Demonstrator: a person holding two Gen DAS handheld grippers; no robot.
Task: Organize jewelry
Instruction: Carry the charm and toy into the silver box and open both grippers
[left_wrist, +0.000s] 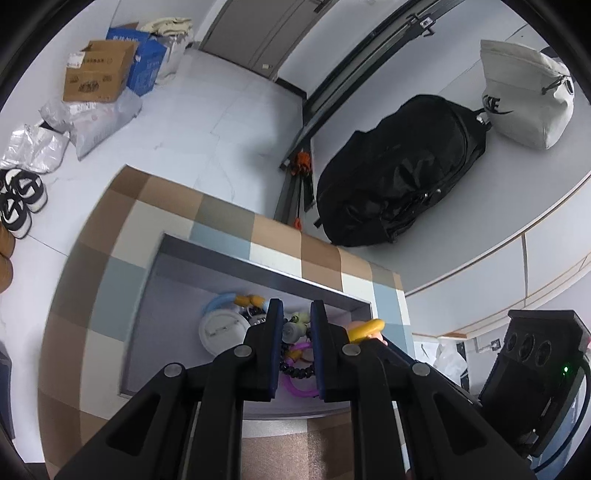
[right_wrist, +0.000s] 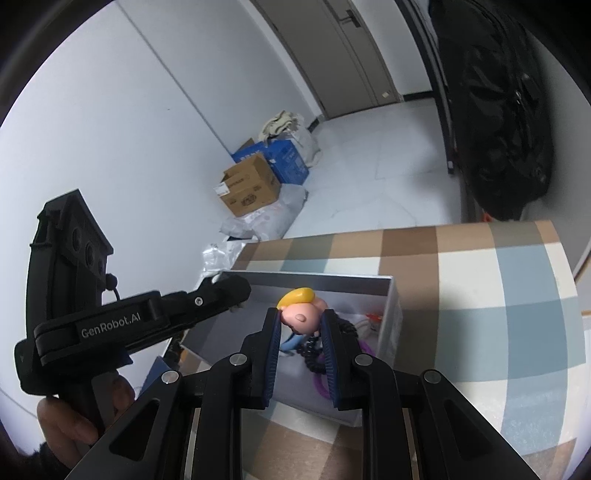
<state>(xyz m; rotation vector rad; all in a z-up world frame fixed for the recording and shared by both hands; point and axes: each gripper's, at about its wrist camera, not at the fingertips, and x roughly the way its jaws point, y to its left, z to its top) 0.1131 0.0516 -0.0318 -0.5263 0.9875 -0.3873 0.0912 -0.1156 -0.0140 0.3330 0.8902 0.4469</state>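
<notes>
A grey open box (left_wrist: 236, 254) sits on the checked tabletop and holds jewelry: a white round badge (left_wrist: 221, 330), a black bead bracelet (left_wrist: 295, 369), a purple ring bangle (left_wrist: 299, 387) and a blue bangle (left_wrist: 218, 301). My left gripper (left_wrist: 296, 317) hovers over the box, jaws slightly apart with nothing between them. My right gripper (right_wrist: 300, 319) is shut on a pink and yellow figure charm (right_wrist: 301, 308) above the box (right_wrist: 391, 314). The charm also shows in the left wrist view (left_wrist: 365, 328).
The checked table (right_wrist: 480, 295) stands beside a white desk bearing a black backpack (left_wrist: 399, 173) and a white bag (left_wrist: 524, 96). Cardboard boxes (left_wrist: 99, 70), plastic bags and shoes (left_wrist: 22, 199) lie on the floor.
</notes>
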